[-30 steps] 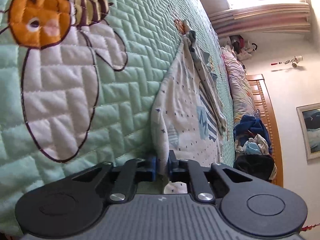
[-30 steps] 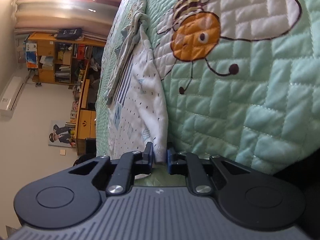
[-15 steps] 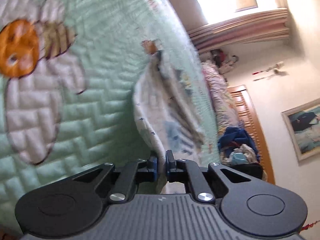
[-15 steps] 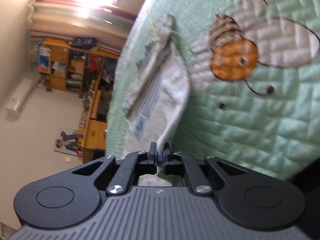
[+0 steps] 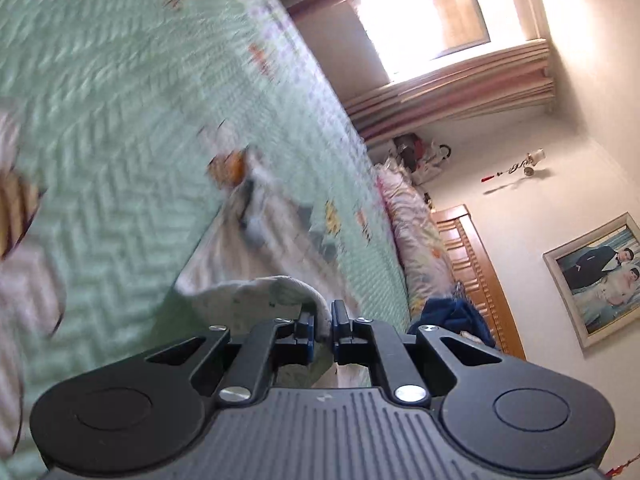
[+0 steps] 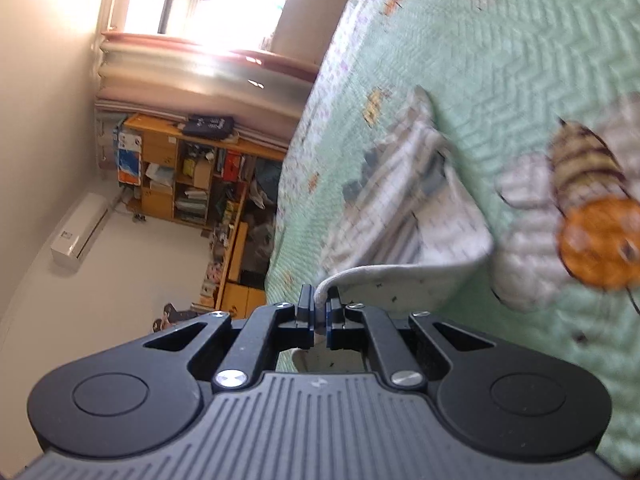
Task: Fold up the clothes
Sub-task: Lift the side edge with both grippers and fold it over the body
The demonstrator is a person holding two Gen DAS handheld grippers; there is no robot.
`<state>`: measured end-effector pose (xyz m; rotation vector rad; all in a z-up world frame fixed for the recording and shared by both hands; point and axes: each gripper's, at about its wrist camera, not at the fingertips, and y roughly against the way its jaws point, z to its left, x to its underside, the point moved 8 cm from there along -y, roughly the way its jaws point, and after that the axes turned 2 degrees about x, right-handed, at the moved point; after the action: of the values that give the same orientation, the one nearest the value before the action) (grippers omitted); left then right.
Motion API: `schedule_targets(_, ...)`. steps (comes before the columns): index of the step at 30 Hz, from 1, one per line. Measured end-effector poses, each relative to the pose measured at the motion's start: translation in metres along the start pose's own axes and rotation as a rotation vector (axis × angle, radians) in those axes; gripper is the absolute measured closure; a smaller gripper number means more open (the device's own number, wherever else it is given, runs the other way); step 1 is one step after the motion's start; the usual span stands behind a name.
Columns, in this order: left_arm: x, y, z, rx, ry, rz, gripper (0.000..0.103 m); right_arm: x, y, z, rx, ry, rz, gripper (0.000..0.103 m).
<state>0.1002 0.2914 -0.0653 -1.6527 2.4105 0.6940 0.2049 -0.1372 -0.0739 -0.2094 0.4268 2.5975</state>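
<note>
Here the garment (image 5: 260, 292), a white piece with small dark specks and blue-grey stripes, has its near edge lifted off the green quilted bed cover (image 5: 120, 100) while its far end lies on the cover toward 12 o'clock. The left gripper (image 5: 320, 320) has its fingers pinched nearly together on one corner of that edge; the right gripper (image 6: 318, 308) has its fingers clamped just as tightly on the other corner (image 6: 400, 280). No writing on the garment can be read; the pictures are blurred, and an earlier frame shows only a pale blue letter-like print among its stripes.

A second ago the garment lay flat and the fingers stood a little wider around its hem. Since then both corners have come up, the hem now curls in an arc above the cover, and the embroidered bee (image 6: 592, 224) has slid off toward 3 o'clock in the right view.

Beyond the bed, the left view shows a wooden headboard (image 5: 472, 264) and a framed picture (image 5: 596, 276) at 3 o'clock; the right view shows a cluttered wooden bookshelf (image 6: 192, 172) and an air conditioner (image 6: 80, 232) at 9 o'clock.
</note>
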Motion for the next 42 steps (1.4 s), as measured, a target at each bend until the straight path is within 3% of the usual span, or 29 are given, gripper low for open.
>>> schedule_targets(6,-0.049,-0.046,-0.025,-0.007,-0.032,-0.016,0.095,-0.041,-0.040,0.017,0.004,0.010,-0.052,0.097)
schedule_targets(11,-0.089,-0.095,-0.020,-0.059,-0.033,-0.007,0.095,-0.080,-0.082,0.018,0.023,-0.014,-0.078,0.097)
schedule_targets(17,-0.128,-0.171,0.025,-0.158,-0.001,0.041,0.094,-0.124,-0.146,-0.012,0.083,-0.091,-0.069,0.097)
schedule_targets(23,-0.144,-0.233,0.067,-0.213,0.027,0.106,0.095,-0.155,-0.198,-0.066,0.151,-0.195,-0.081,0.097)
schedule_targets(26,-0.154,-0.241,0.086,-0.227,0.114,0.093,0.080,-0.164,-0.206,-0.094,0.155,-0.274,-0.099,0.096)
schedule_targets(28,-0.167,-0.239,0.096,-0.195,0.176,0.066,0.072,-0.170,-0.205,-0.112,0.126,-0.379,-0.130,0.080)
schedule_targets(30,-0.181,-0.229,0.101,-0.210,0.179,0.024,0.059,-0.182,-0.197,-0.120,0.087,-0.417,-0.184,0.069)
schedule_targets(34,-0.199,-0.198,0.102,-0.201,0.161,-0.046,0.058,-0.194,-0.177,-0.103,0.040,-0.313,-0.248,0.068)
schedule_targets(39,-0.145,-0.184,0.068,-0.150,0.005,0.055,0.058,-0.133,-0.197,-0.048,0.090,0.043,-0.011,0.068)
schedule_targets(42,-0.106,-0.178,0.051,-0.144,-0.082,0.106,0.056,-0.102,-0.217,-0.021,0.165,0.270,0.075,0.068)
